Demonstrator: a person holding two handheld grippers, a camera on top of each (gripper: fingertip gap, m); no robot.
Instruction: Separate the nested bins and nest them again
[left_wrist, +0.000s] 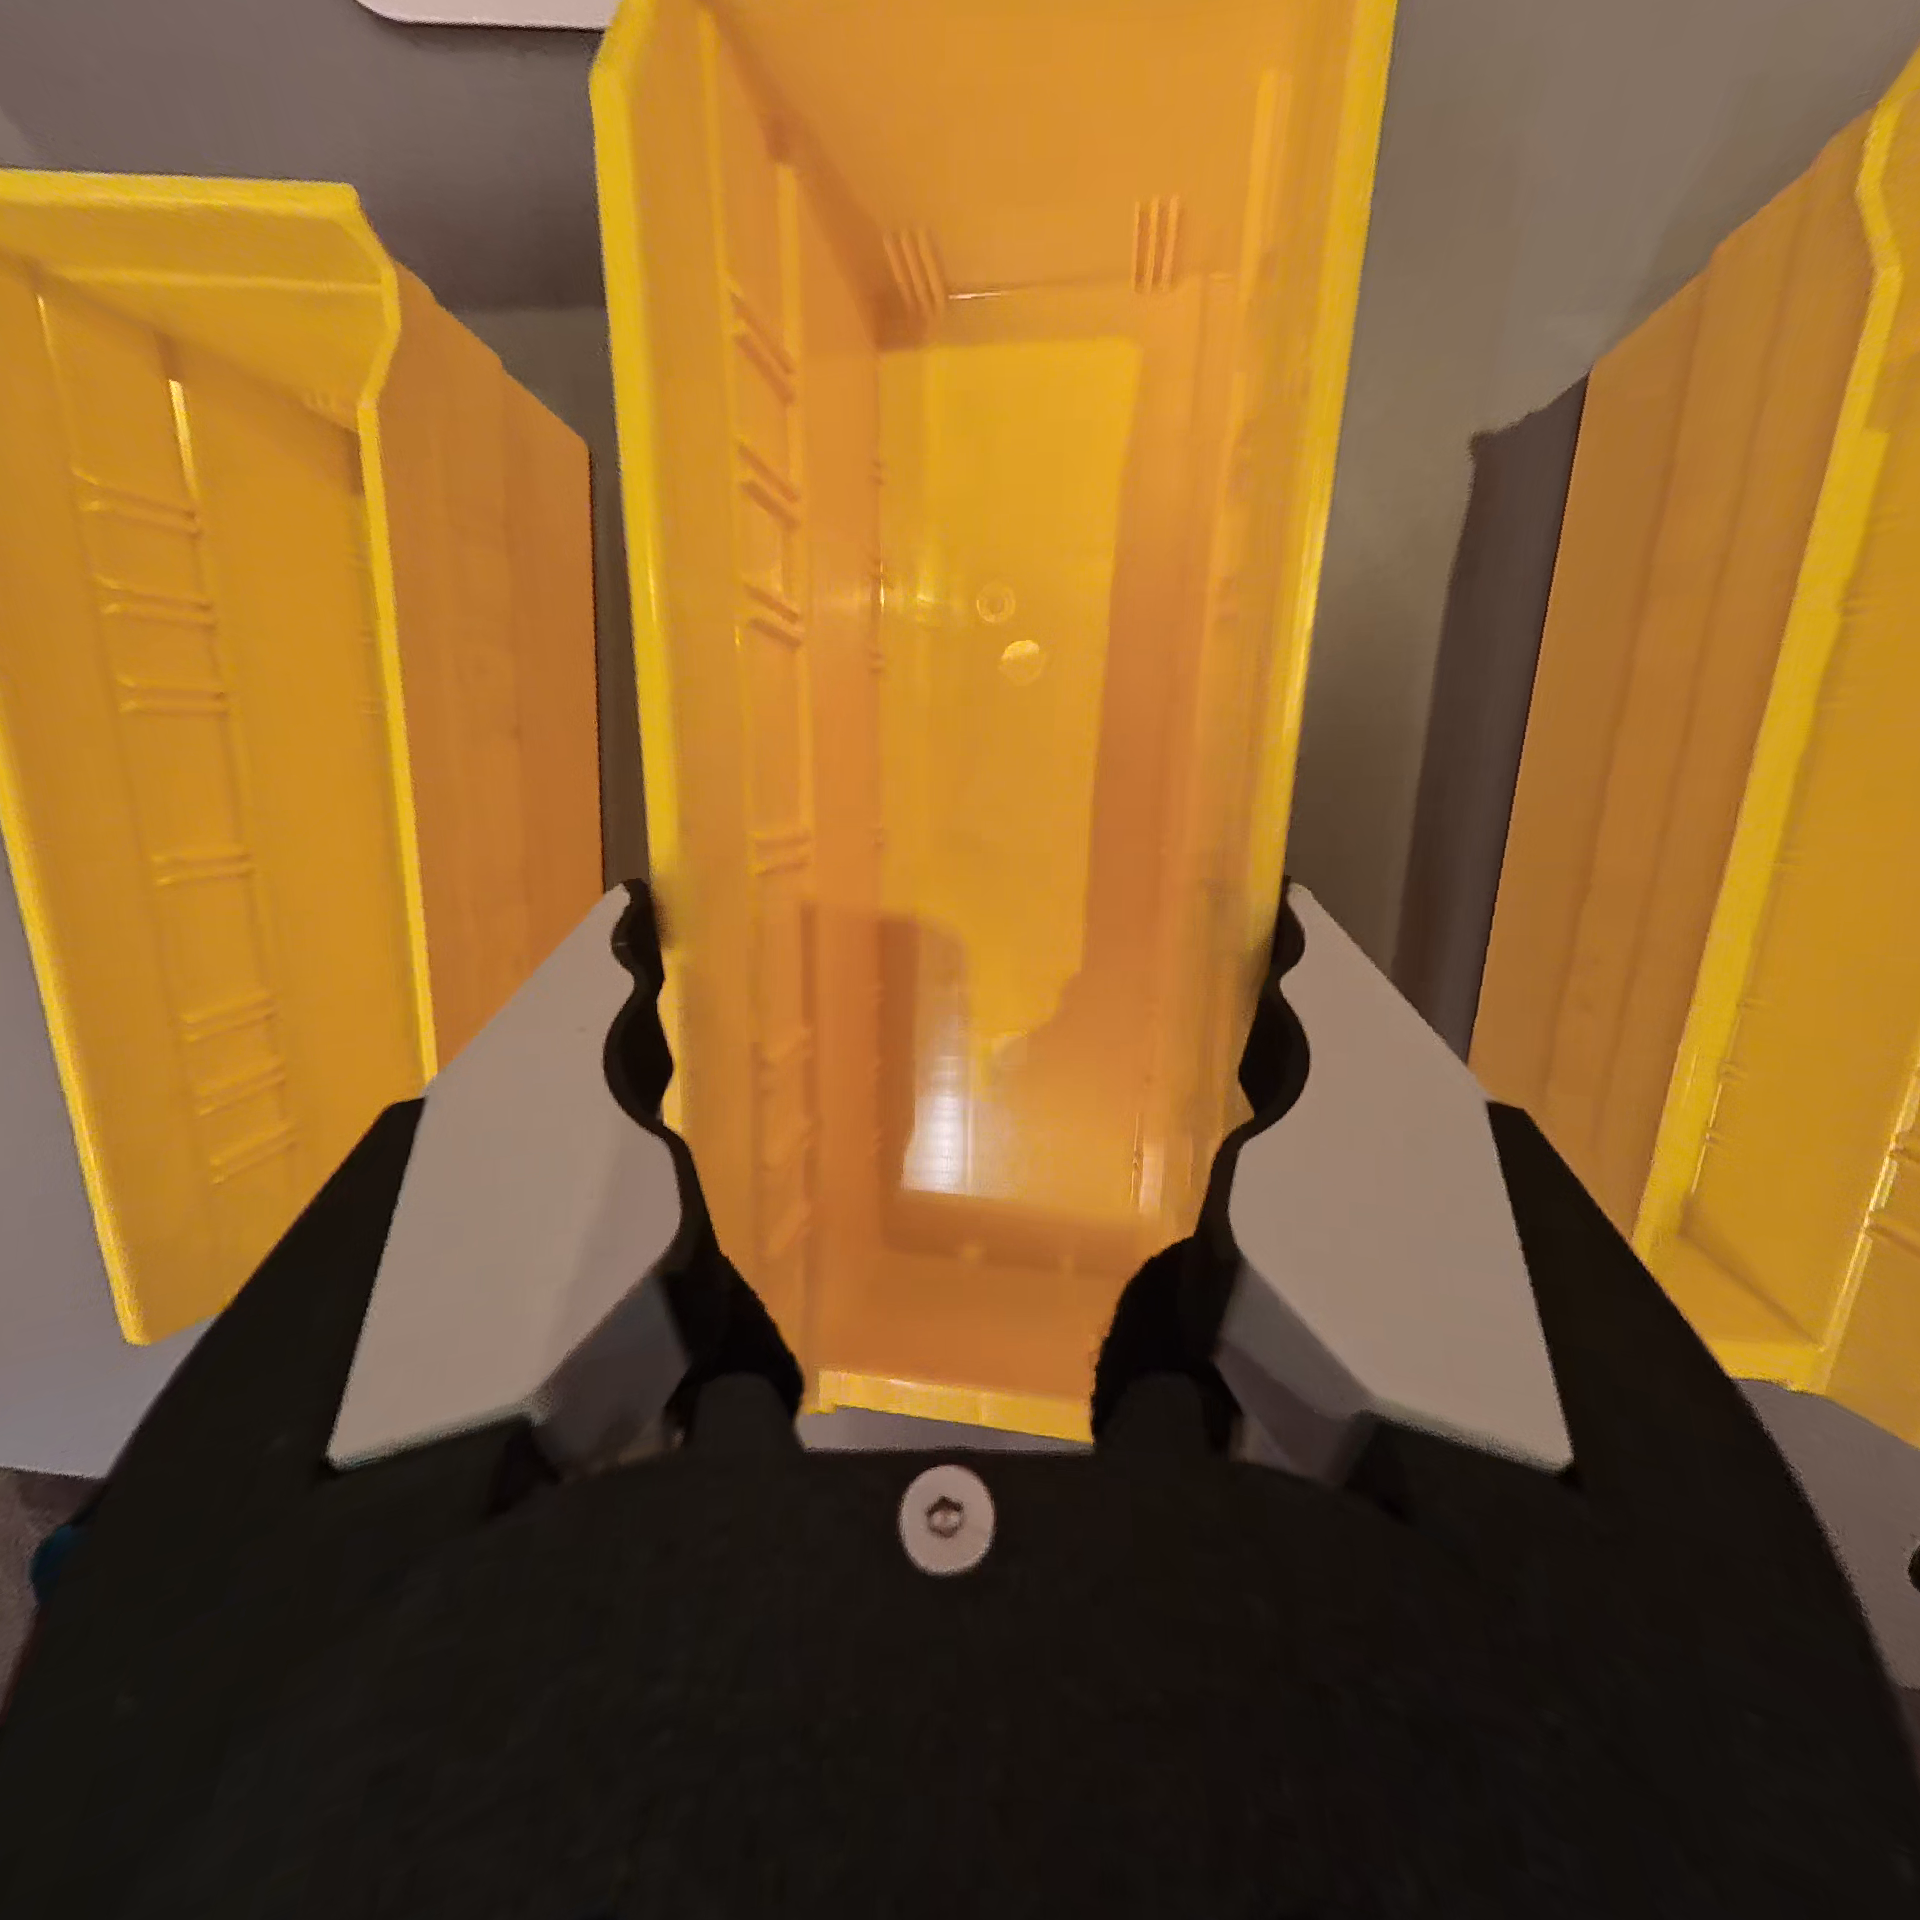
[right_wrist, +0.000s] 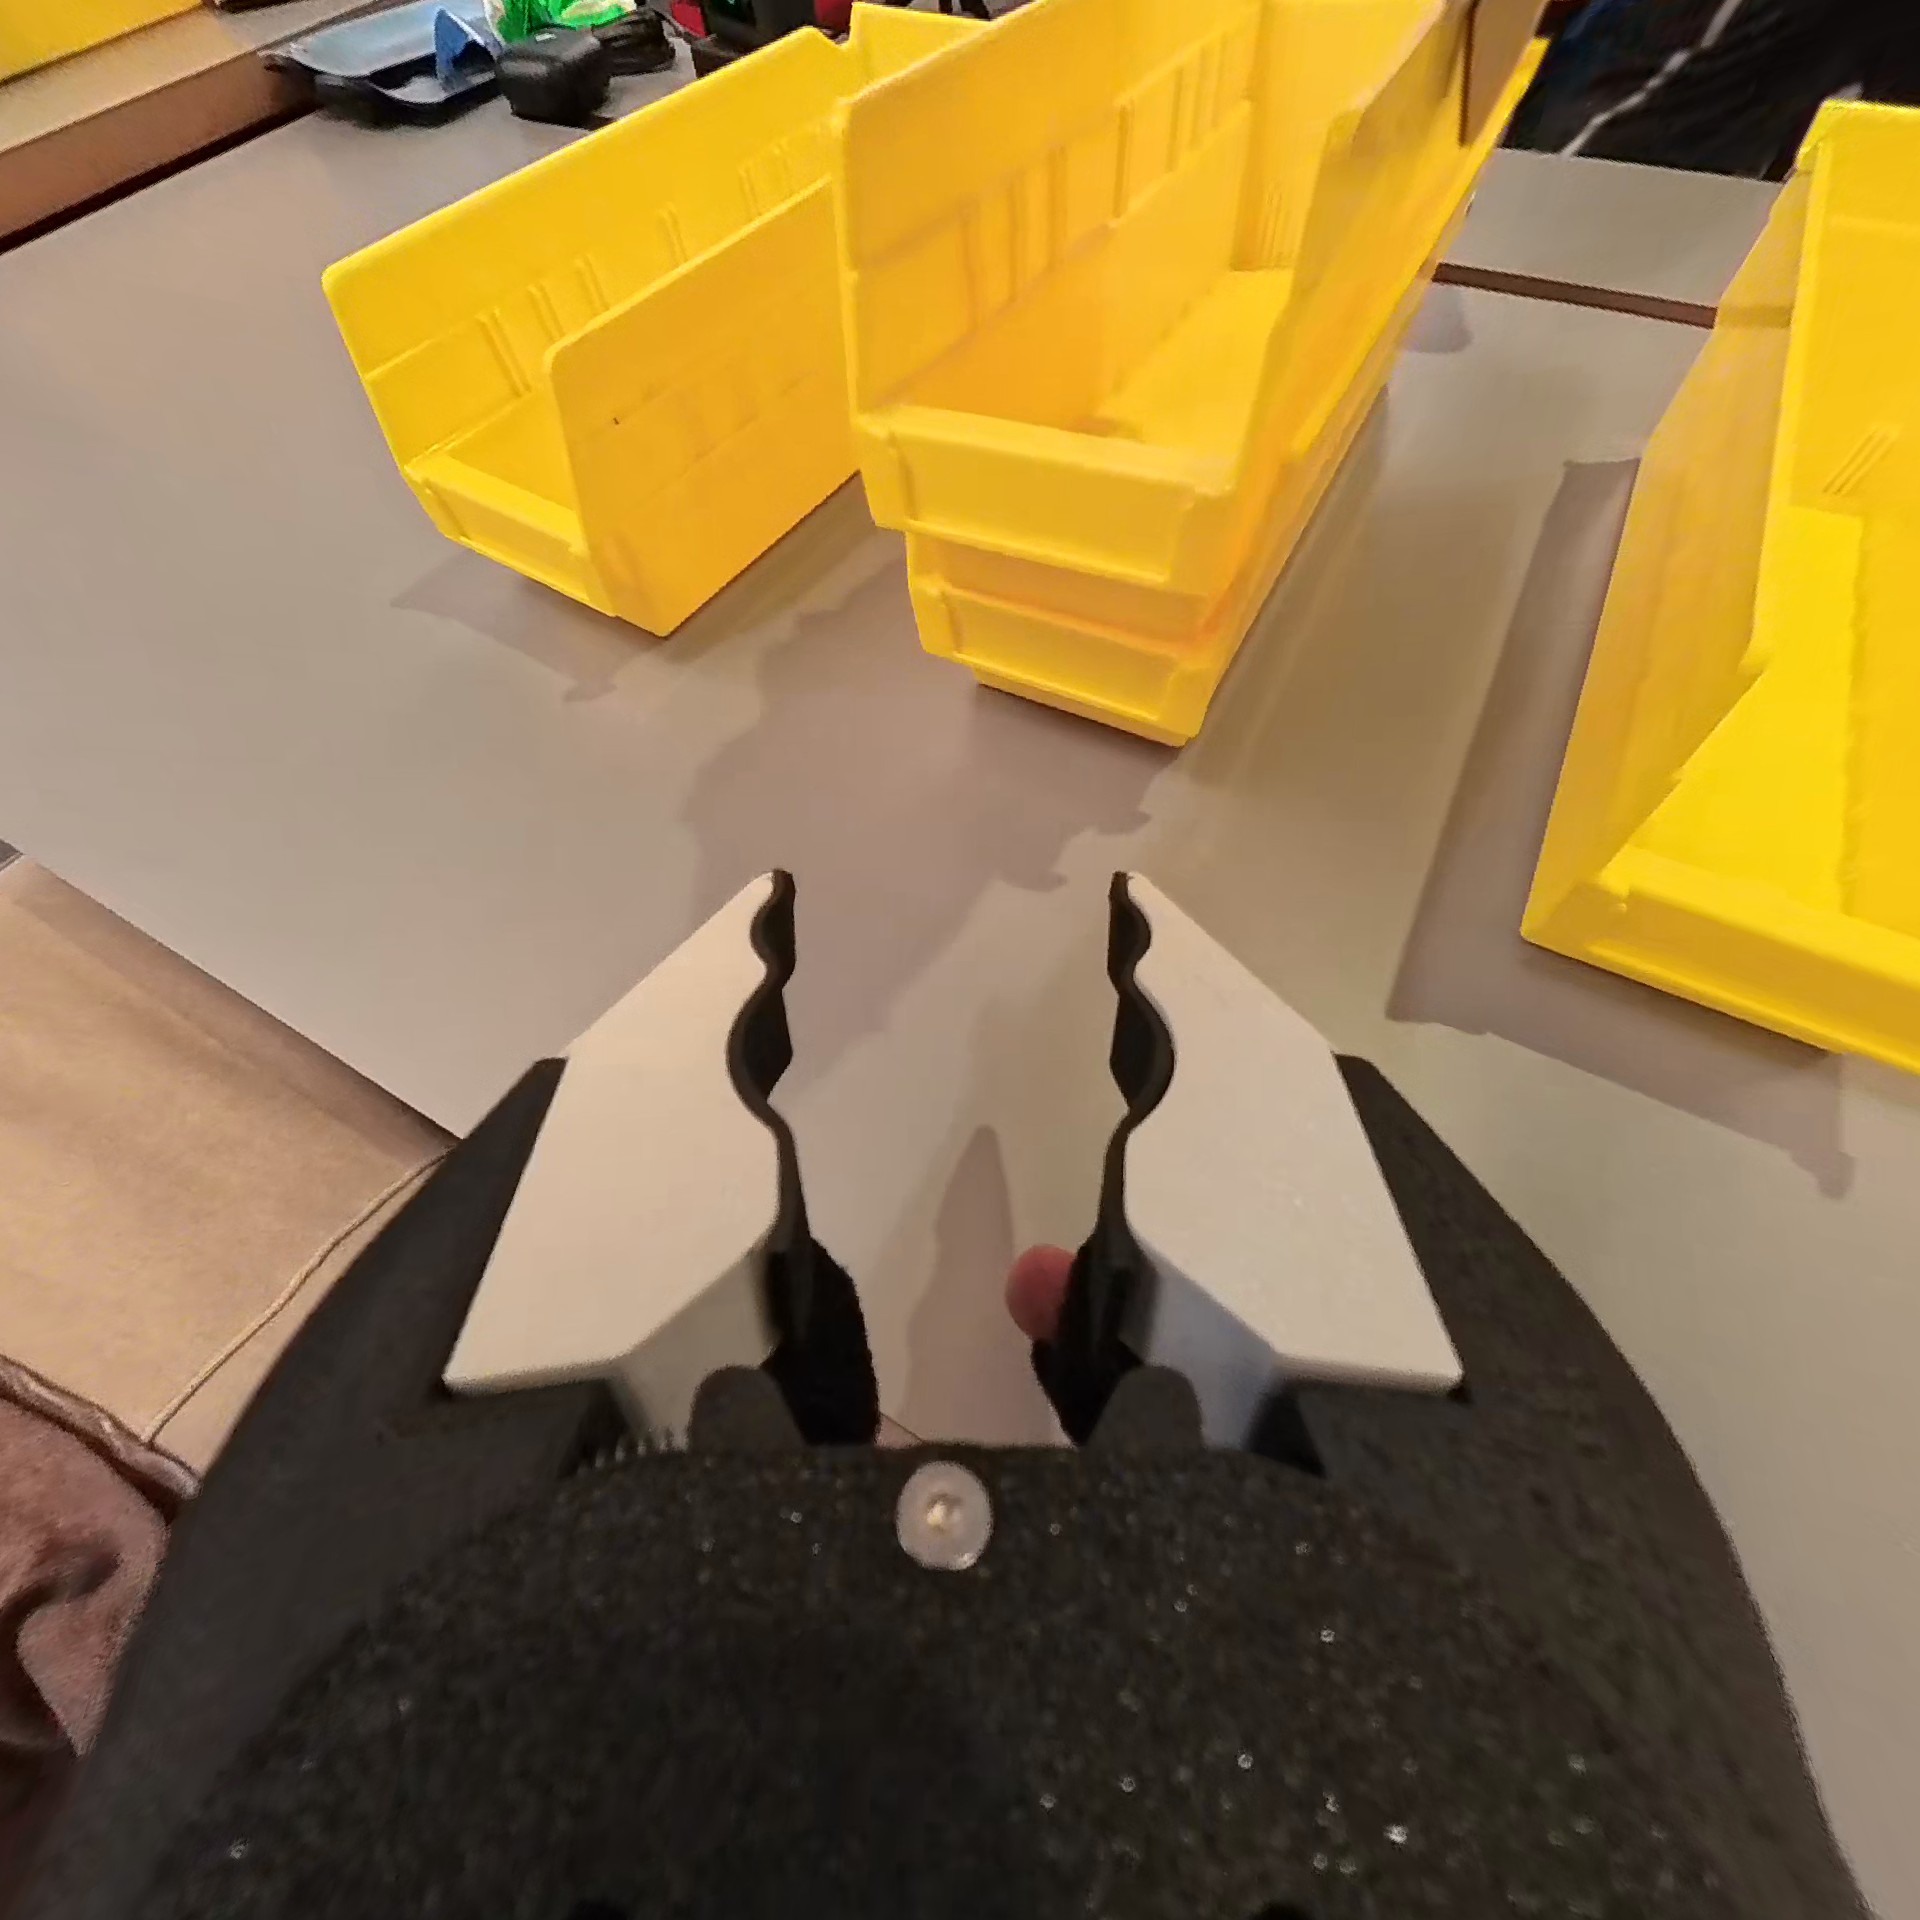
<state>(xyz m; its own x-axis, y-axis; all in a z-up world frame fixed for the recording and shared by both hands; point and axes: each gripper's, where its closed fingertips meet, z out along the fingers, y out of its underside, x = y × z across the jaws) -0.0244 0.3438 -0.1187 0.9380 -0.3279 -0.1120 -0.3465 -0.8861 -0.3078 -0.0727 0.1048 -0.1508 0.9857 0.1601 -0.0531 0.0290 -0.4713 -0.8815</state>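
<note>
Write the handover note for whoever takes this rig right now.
Left gripper: wide open, straddling the near end of the middle bin; whether the pads press its walls cannot be told.
Right gripper: open, empty, above the bare grey table in front of the bins.
Bins: the right wrist view shows a nested stack in the middle with at least two bins in it, a single bin at its left, and another bin on the right.
Done: at least two bins stand apart from the stack.
Left: separate the stack if it still needs it, then nest all bins again.
</note>
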